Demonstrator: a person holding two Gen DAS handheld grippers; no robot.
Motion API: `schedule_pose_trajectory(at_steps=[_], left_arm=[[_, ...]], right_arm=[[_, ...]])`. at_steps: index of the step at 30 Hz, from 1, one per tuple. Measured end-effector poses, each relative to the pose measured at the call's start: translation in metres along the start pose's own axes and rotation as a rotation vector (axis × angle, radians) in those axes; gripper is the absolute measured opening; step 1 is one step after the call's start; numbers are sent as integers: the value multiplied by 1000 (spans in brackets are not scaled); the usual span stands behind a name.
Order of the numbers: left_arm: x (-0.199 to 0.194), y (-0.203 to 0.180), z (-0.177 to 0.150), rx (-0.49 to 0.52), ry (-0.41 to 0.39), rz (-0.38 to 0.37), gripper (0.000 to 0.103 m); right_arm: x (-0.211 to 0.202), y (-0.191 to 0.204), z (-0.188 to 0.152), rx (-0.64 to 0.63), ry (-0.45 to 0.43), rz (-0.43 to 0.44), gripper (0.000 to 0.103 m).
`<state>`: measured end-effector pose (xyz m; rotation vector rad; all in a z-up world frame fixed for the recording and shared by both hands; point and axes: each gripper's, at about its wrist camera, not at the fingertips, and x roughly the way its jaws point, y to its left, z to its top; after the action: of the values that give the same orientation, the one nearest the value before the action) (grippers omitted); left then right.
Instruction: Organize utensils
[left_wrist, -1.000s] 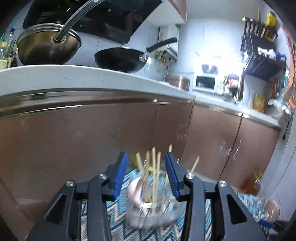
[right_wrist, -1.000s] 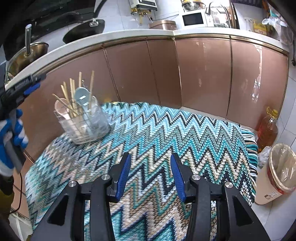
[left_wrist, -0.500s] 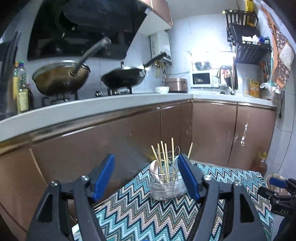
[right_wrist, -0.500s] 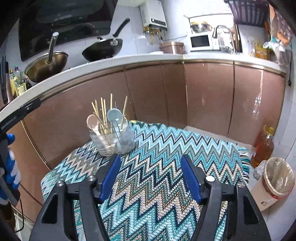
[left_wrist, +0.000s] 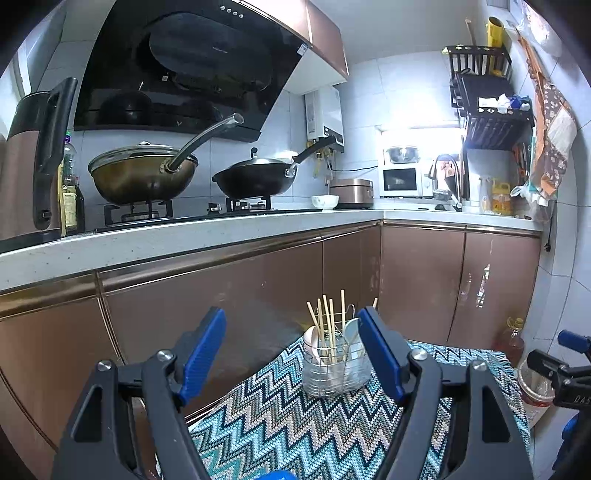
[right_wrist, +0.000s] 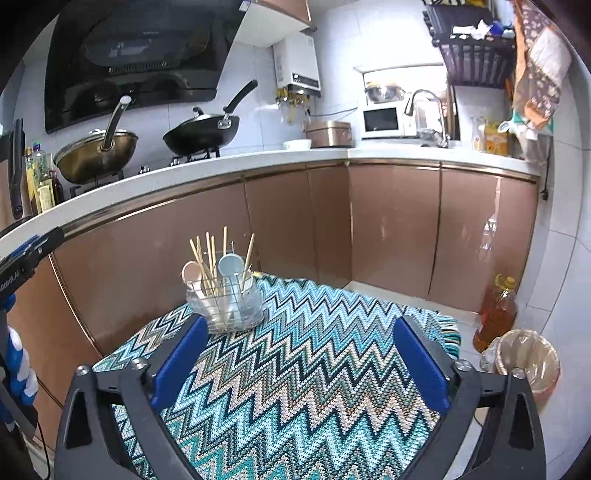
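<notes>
The left claw stood apart and empty. The holder, with chopsticks and spoons, sat on the worktop's zigzag cloth. The right claw was opening, empty. Best retreat without brushing the chopsticks. "RobotAI" partly showed on a tool.

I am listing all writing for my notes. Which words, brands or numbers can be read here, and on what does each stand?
"RoboLA", ends cut off: side of the left tool.
"DAS", cut by the picture edge: right tool, jaws opening, nothing between them.
Too small or blurred to read: range hood brand, water heater panel, counter bottles labels, yellow pack.
</notes>
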<state>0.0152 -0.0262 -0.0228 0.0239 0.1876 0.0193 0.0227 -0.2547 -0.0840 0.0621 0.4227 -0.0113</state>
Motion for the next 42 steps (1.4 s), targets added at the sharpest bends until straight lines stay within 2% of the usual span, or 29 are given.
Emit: schedule_pose_trajectory(at_steps=[6,9,18,42], left_arm=[[-6,4,-2,-8,2,-3,73],[-11,3,-4,-9,1,-19,77],[-15,0,-4,-16,-1,-47,82],[-17,8,-8,-29,1,-27,82]], right_arm=[[-17,3,6,-17,-40,-41,103],[-23,5,7,-28,-55,-46,103],[-32,8,10,-54,-83,-63,103],[-36,22,14,-97,-93,-67,103]])
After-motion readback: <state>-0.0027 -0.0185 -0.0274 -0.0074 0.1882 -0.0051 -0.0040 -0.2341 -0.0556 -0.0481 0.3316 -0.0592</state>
